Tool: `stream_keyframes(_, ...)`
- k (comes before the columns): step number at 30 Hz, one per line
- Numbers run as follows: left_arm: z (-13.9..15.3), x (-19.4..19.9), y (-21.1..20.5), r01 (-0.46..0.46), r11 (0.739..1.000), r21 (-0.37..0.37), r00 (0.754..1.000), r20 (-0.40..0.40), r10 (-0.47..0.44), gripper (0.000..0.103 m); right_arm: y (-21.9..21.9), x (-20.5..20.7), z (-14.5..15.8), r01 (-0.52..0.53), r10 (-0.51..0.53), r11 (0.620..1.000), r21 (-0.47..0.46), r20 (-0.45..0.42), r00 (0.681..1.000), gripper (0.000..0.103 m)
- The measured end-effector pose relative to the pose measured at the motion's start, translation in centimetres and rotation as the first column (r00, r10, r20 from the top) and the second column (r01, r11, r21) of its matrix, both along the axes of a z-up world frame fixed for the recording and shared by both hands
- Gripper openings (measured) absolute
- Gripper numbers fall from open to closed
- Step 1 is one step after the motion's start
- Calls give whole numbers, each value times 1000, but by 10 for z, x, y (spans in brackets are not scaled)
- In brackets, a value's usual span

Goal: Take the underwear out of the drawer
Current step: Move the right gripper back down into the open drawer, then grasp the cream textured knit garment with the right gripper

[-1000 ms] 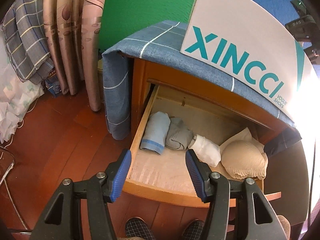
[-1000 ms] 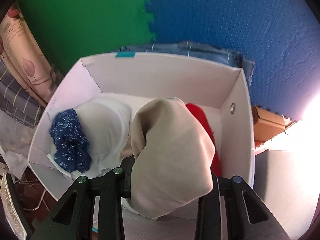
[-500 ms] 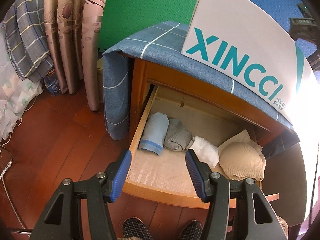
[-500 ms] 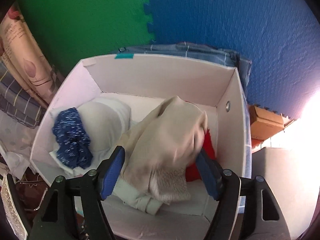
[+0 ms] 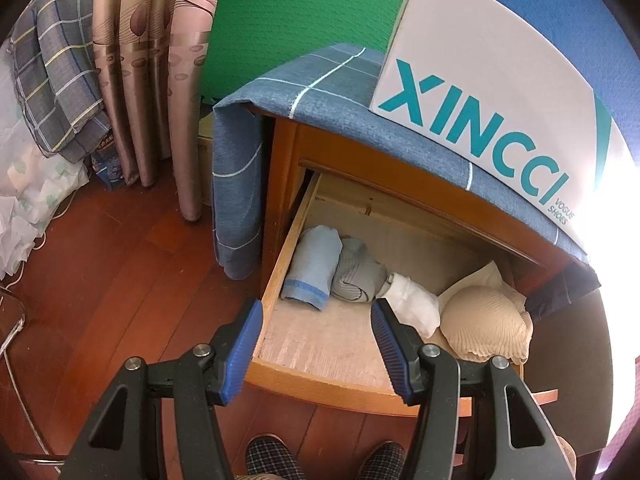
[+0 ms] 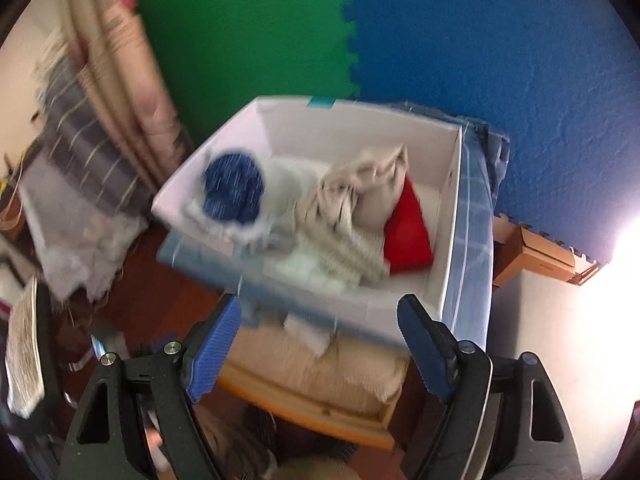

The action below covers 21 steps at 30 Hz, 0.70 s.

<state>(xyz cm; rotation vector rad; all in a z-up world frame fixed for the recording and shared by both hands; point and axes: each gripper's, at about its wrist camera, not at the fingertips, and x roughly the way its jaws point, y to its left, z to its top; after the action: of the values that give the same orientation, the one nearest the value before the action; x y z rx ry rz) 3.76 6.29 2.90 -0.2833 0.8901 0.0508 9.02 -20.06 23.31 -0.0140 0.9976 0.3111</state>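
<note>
The beige underwear (image 6: 352, 196) lies crumpled in the white shoe box (image 6: 448, 216), between a blue patterned garment (image 6: 234, 188) on pale items to its left and a red garment (image 6: 408, 228) to its right; a second ago it was clamped in the right gripper (image 6: 320, 344) and hung over the box. That gripper's fingers have just been opening and now stand wide apart with nothing between them; the box appears smaller and farther up the frame than before, and the right wrist view is motion-blurred. The open wooden drawer (image 5: 332, 384) has not changed: a folded light-blue piece (image 5: 312, 264) sits against its left wall, a grey roll (image 5: 358, 272) touching it, a white roll (image 5: 412, 304) beside that, and a beige ribbed cup-shaped item (image 5: 484, 324) at the right end. The left gripper (image 5: 316, 344) hovers above the drawer's front edge as before, fingers roughly half open and holding nothing. The box, printed XINCCI, stands on a blue checked cloth (image 5: 320, 96) draped over the cabinet. Plaid slippers (image 5: 272, 456) show on the wooden floor (image 5: 120, 272) below.
</note>
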Motion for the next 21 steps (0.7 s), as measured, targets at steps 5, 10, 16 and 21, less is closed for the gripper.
stream_keyframes(5,0,-1,1,-3,1000,-5,1000,2,3,58,8,-28,-45,-119,114,990,-74,-75,991,79)
stream_keyframes(10,1,-1,2,-5,1000,-13,1000,-1,5,58,21,-34,-111,-208,182,964,-164,-160,970,79)
stream_keyframes(16,-1,1,6,-16,999,-37,1000,-6,15,58,39,-21,-170,-299,255,920,-253,-195,947,79)
stream_keyframes(21,-3,2,8,-20,999,-51,1000,-11,19,58,50,-5,-203,-379,320,868,-321,-223,921,79)
